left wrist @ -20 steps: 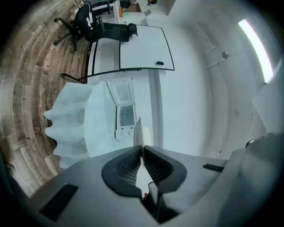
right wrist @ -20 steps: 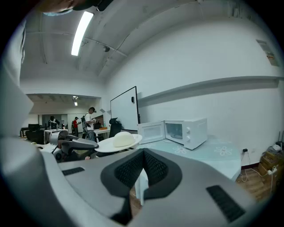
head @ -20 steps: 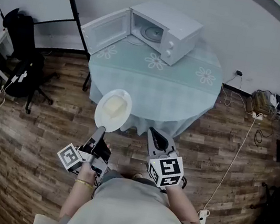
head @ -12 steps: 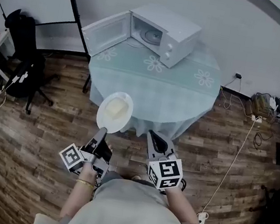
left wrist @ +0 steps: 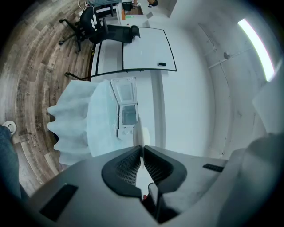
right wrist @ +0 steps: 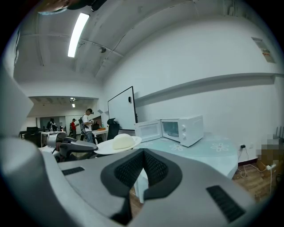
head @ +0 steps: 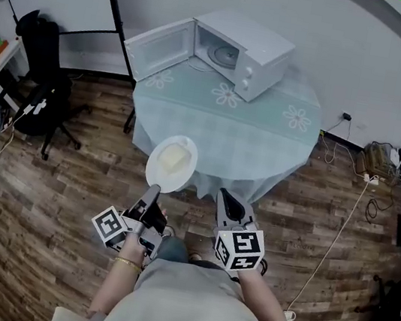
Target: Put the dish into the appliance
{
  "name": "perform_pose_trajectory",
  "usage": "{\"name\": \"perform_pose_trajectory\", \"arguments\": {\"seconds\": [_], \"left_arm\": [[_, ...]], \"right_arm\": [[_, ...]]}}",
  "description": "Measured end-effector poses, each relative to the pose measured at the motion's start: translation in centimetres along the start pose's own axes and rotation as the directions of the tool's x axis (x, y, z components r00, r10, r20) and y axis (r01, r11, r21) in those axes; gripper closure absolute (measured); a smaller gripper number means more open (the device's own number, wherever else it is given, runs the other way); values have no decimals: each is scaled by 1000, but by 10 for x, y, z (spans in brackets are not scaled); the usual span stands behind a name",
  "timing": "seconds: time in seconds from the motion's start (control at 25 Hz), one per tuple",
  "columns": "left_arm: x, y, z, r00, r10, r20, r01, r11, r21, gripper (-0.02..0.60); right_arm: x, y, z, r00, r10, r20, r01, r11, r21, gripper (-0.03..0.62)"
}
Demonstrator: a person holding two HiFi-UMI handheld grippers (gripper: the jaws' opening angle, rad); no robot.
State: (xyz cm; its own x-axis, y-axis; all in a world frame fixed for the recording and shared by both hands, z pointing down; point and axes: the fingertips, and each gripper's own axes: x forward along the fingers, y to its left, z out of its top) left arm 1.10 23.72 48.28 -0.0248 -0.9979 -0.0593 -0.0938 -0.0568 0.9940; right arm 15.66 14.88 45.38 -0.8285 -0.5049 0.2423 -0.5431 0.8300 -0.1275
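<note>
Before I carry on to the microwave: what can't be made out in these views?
- Dish, left gripper view: edge-on between the fingers, top unseen.
- Pale food, head view: too small to identify.
- Microwave cavity, head view: its top hides most.
- Its knobs: too small to read.

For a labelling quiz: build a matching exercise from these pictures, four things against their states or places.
Things:
1. plate
2. microwave
3. right gripper
4. office chair

States or places:
a. on the wooden floor
b. door open
c. clamped by the left gripper
d. shut, holding nothing

Pairs: 1-c, 2-b, 3-d, 4-a
</note>
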Motion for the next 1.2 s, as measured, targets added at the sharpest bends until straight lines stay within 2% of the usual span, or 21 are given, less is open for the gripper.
{"name": "perform_pose_trajectory", "arguments": {"seconds": [0.32, 0.6, 1.2], "left_arm": [[25, 7, 10, 1000, 0, 1, 0, 1000, -6, 551], [72, 17, 29, 1000, -3, -18, 3, 1000, 4, 551], [209, 40, 114, 994, 5, -109, -4, 1000, 14, 551]], "right_arm": [[23, -17, 10, 1000, -6, 2, 6, 1000, -5, 589], [57, -41, 20, 1000, -9, -8, 9, 1000, 6, 589], [192, -86, 50, 999, -46, -14, 46, 999, 23, 589]]}}
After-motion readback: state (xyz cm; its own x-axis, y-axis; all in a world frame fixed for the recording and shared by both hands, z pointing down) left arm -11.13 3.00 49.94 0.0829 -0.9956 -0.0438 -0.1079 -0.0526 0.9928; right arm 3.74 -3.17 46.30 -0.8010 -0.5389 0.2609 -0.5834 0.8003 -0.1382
